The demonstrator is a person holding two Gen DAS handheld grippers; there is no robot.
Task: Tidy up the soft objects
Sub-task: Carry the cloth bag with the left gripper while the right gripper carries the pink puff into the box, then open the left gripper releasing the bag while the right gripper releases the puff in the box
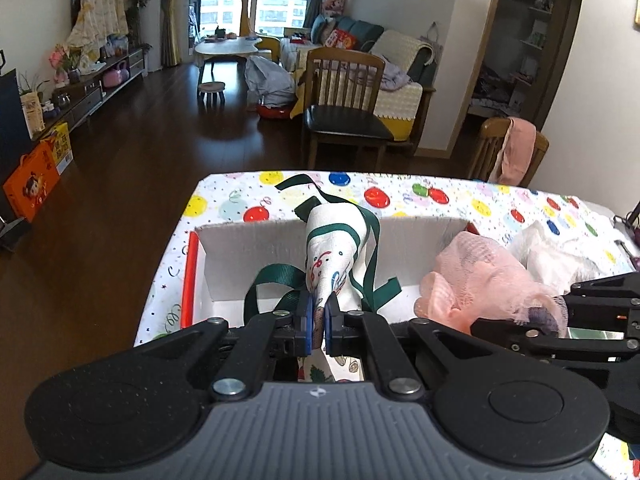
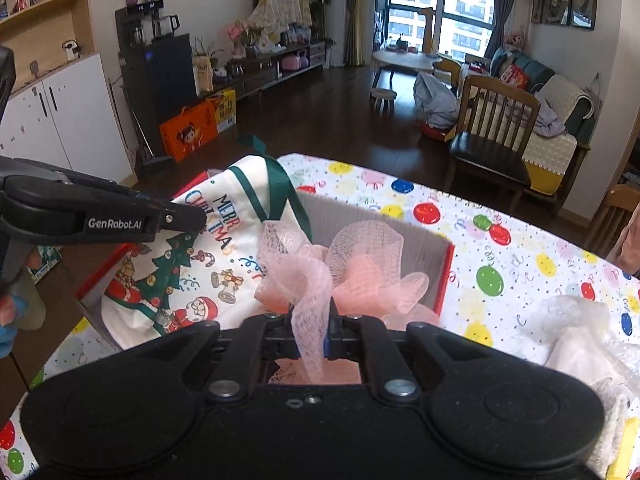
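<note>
Table (image 1: 500, 196) in balloon-print cloth bears an open red-edged box (image 1: 224, 252). Christmas apron (image 1: 334, 240), green-strapped, reading "MERR… CHRISTMAS", extends lengthwise away over the box, clenched by the left gripper (image 1: 318, 320), marked "GenRobot.AI". Right gripper (image 2: 312, 332) grasps pink mesh cloth (image 2: 352, 268) over the box.

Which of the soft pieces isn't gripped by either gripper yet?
The white crumpled cloth lying on the tablecloth, right of the box; no gripper holds it.

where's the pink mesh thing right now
The pink mesh fabric is pinched in the right gripper over the right end of the open box, beside the Christmas apron held by the left gripper.
</note>
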